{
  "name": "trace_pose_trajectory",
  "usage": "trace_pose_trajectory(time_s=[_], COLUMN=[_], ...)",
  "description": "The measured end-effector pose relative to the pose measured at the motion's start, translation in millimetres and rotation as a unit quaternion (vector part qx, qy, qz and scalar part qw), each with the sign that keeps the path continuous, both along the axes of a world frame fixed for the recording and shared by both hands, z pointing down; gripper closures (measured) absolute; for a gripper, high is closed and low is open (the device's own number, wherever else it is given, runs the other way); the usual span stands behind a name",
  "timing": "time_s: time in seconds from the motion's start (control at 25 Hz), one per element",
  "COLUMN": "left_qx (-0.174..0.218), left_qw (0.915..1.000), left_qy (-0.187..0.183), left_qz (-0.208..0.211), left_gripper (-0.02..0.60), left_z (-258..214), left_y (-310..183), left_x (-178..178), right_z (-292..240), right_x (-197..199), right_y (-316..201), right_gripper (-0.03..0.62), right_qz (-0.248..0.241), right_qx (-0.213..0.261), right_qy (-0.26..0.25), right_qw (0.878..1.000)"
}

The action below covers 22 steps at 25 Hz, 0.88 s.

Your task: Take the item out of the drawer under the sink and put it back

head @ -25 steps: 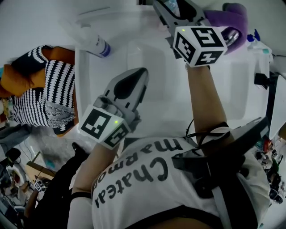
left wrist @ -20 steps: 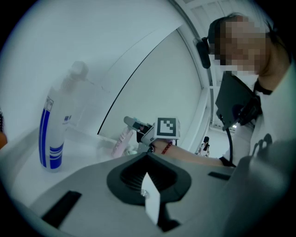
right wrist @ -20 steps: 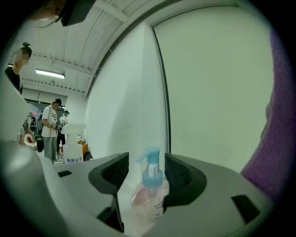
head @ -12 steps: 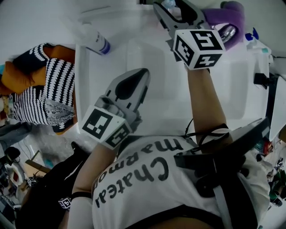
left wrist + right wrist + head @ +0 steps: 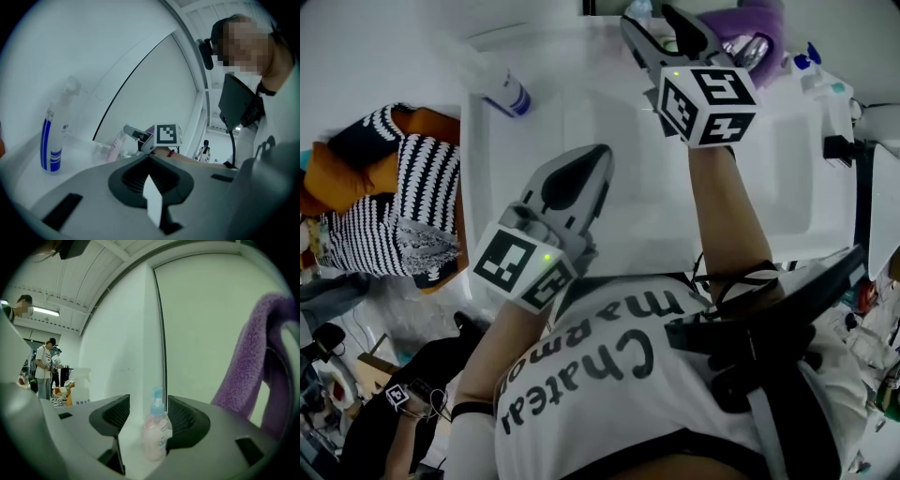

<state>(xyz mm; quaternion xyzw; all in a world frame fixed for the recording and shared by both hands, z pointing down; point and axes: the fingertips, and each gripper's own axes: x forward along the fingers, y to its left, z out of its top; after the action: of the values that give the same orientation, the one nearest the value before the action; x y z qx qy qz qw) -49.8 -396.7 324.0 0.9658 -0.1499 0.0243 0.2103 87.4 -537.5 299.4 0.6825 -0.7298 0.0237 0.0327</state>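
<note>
A pink pump bottle (image 5: 157, 432) with a blue top stands on the white counter by the back wall. My right gripper (image 5: 147, 400) (image 5: 649, 19) is level with it. Its jaws have just been opening, and the bottle stands between them with the pads off it. In the left gripper view the same bottle (image 5: 115, 146) stands beside the right gripper (image 5: 136, 135). My left gripper (image 5: 598, 152) (image 5: 150, 158) hangs over the white sink basin (image 5: 628, 225), shut on nothing. No drawer is in view.
A purple towel (image 5: 253, 362) (image 5: 748, 23) hangs just right of the right gripper. A blue-striped spray bottle (image 5: 502, 89) (image 5: 51, 140) stands at the counter's back left, and another blue-topped sprayer (image 5: 816, 66) at the right. Striped cloth (image 5: 403, 197) lies left of the sink. People (image 5: 44, 366) stand far off.
The right gripper's jaws have spread a little wider and the gripper has shifted slightly along the counter. The left gripper hangs in much the same place, still shut.
</note>
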Motion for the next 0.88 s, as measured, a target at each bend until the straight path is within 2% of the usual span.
trace_pose_trajectory(time_s=[0.36,0.64,0.88], left_qx=[0.003,0.018,0.030], left_qw=[0.9999,0.9994,0.9986], left_qy=[0.010,0.019,0.021], left_qz=[0.006,0.023,0.038], left_gripper=[0.574,0.574,0.574], left_z=[-15.8,-27.7,-37.1], left_y=[17.4,42.2,65.4], left_x=[-38.5,-55.7,-70.4], right_z=[-9.2,-17.9,-24.0], right_x=[-28.3,-44.6,-60.3], right_y=[30.7,64.5,94.8], right_gripper=[0.349,0.356,0.424], right_qz=[0.022,0.034,0.041], right_qx=[-0.007,-0.002,0.003], right_qy=[-0.008,-0.009,-0.012], right_qw=[1.000,0.999,0.999])
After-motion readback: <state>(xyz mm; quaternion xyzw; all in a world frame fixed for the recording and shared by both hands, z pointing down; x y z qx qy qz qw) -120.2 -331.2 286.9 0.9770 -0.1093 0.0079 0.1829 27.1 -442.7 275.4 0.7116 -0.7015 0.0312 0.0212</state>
